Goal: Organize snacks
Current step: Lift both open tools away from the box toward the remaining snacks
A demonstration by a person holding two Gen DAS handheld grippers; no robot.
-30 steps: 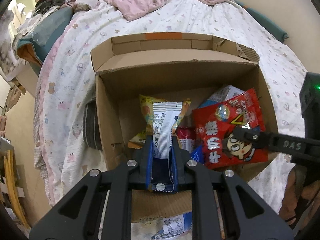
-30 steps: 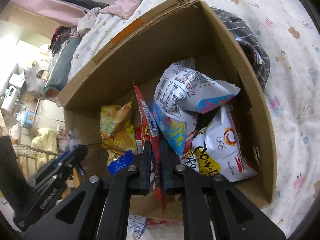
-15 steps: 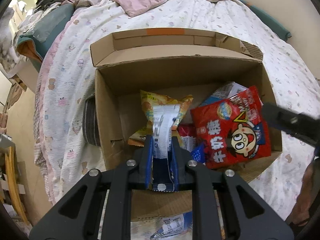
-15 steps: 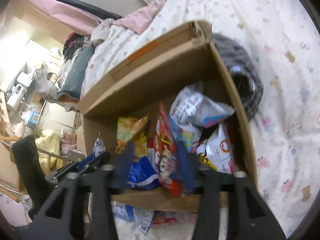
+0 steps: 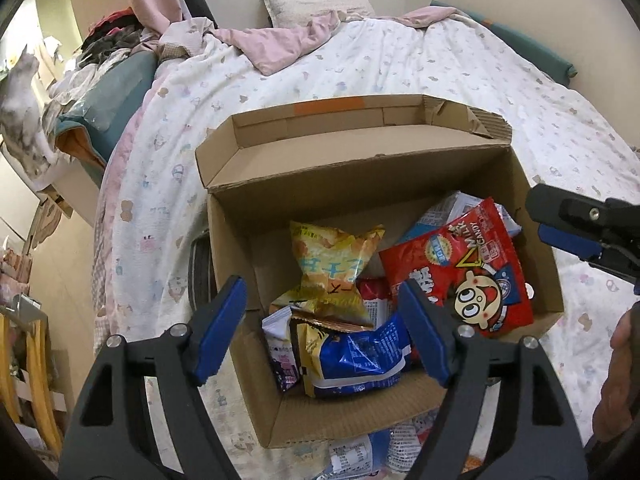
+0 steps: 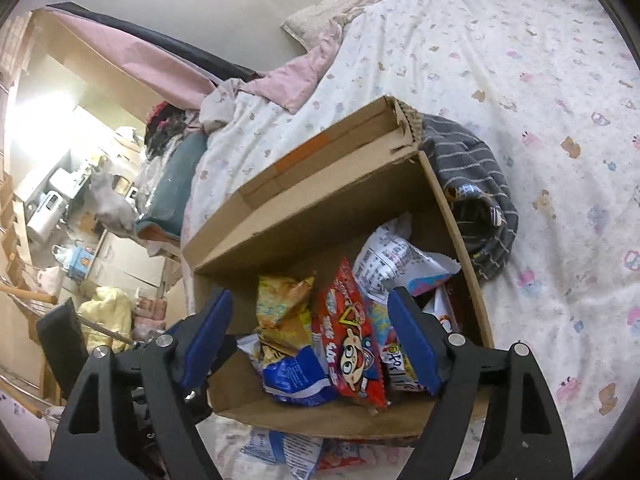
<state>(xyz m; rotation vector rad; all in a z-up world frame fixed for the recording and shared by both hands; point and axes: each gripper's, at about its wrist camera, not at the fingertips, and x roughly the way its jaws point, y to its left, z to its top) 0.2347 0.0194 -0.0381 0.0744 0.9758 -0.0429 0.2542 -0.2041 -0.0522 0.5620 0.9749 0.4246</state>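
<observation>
Over box (image 5: 248,360): both grippers
Left gripper (image 5: 320,328): jaws just opened wide, blue bag (image 5: 356,360) dropped at 6 o'clock
Right gripper (image 6: 308,340): jaws just opened wide, red bag (image 6: 352,344) released
Next: probably more snacks

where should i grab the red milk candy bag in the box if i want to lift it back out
Pinch the top crimped edge of the red cartoon-face milk candy bag from above: it leans upright among the other packets in the brown cardboard box, so that flat seam is free.

A patterned bedsheet (image 5: 400,64), pink blanket (image 5: 276,44), pillow (image 5: 316,6) and striped grey garment (image 6: 476,184)
</observation>
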